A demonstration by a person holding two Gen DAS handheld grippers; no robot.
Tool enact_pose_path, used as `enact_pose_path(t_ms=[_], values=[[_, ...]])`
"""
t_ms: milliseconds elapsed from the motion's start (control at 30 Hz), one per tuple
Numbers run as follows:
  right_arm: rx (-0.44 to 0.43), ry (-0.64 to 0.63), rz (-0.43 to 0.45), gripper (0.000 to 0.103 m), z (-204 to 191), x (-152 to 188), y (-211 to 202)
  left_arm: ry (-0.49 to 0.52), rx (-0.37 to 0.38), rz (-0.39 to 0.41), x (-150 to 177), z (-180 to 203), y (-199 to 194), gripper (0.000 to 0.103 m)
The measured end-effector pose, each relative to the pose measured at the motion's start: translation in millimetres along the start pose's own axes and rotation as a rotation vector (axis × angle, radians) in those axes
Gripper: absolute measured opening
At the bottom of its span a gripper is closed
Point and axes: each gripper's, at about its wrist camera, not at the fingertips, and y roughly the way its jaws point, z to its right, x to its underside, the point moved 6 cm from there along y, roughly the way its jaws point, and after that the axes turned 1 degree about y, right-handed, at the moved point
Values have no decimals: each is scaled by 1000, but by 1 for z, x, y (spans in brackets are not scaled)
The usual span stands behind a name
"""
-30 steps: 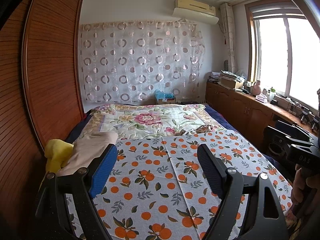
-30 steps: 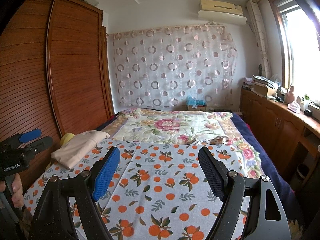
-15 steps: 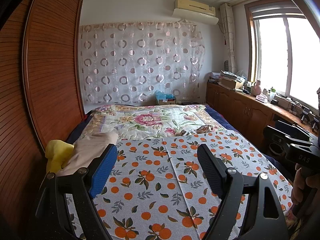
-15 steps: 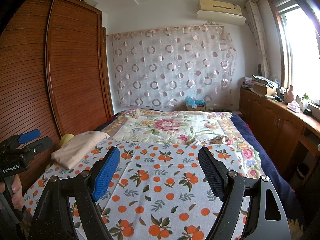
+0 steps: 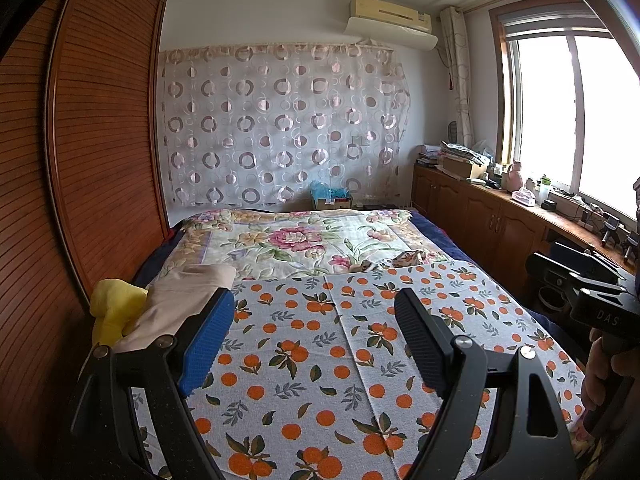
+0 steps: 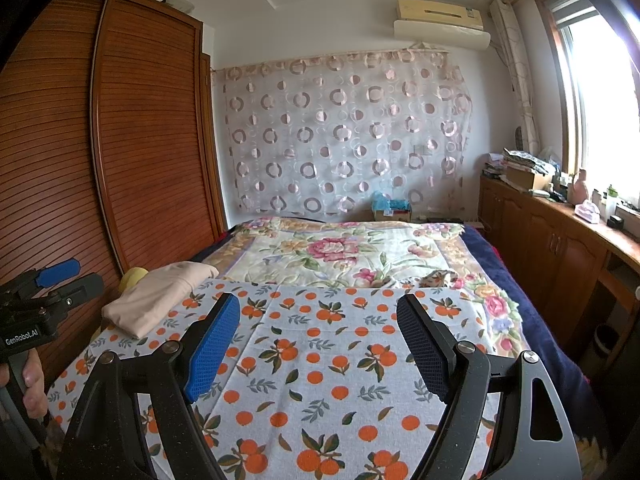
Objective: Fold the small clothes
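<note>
A folded beige garment [image 5: 176, 300] lies at the left edge of the bed on the orange-print cloth [image 5: 320, 340], with a yellow garment [image 5: 114, 312] beside it. The beige garment also shows in the right wrist view [image 6: 160, 296]. A small patterned garment [image 5: 408, 258] lies crumpled at the far right of the cloth; it also shows in the right wrist view [image 6: 438, 278]. My left gripper [image 5: 314, 336] is open and empty above the cloth. My right gripper [image 6: 318, 340] is open and empty above the cloth.
A floral quilt [image 5: 304, 236] covers the far half of the bed. A wooden wardrobe [image 5: 100, 140] runs along the left. Low cabinets [image 5: 480, 216] with clutter stand under the window on the right. A cardboard box [image 5: 332, 200] sits by the curtain.
Both grippers have tilted very slightly; nothing on the bed has moved and both stay open.
</note>
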Motion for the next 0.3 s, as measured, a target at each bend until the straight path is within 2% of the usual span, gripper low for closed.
enact_pose_path(t_ms=[300], values=[[3, 3, 1, 82, 0, 0, 1, 0, 0, 1, 0, 0, 0, 83]])
